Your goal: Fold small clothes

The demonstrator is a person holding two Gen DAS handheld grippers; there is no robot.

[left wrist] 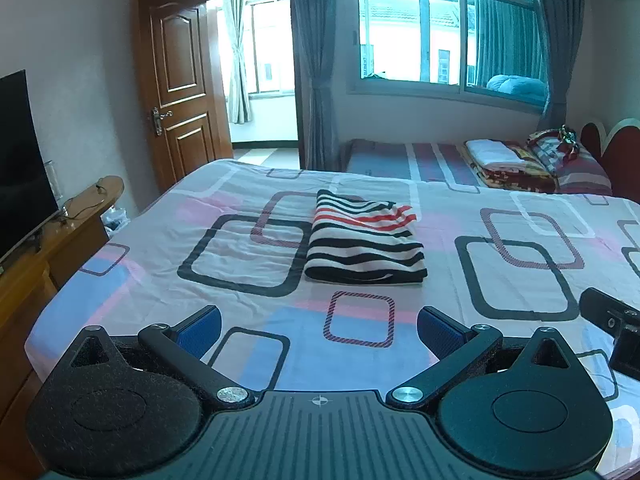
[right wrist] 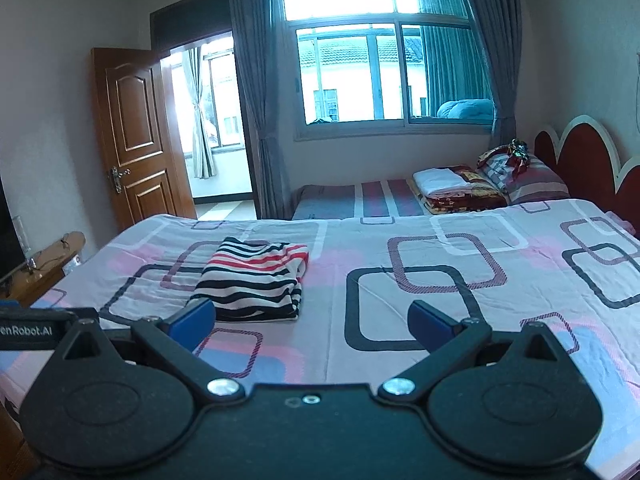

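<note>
A small garment with black, white and red stripes (left wrist: 366,238) lies folded into a neat rectangle on the patterned bed sheet (left wrist: 248,248). It also shows in the right wrist view (right wrist: 256,282), left of centre. My left gripper (left wrist: 318,326) is open and empty, held above the near part of the bed, short of the garment. My right gripper (right wrist: 312,320) is open and empty, to the right of the garment and nearer than it. Part of the right gripper's body (left wrist: 616,332) shows at the right edge of the left wrist view.
A second bed (right wrist: 360,196) with folded blankets (right wrist: 456,186) and a pillow stands behind, under the window. A wooden TV cabinet (left wrist: 36,264) with a screen runs along the left. A wooden door (left wrist: 180,88) stands open at the back left. A red headboard (right wrist: 580,160) is at right.
</note>
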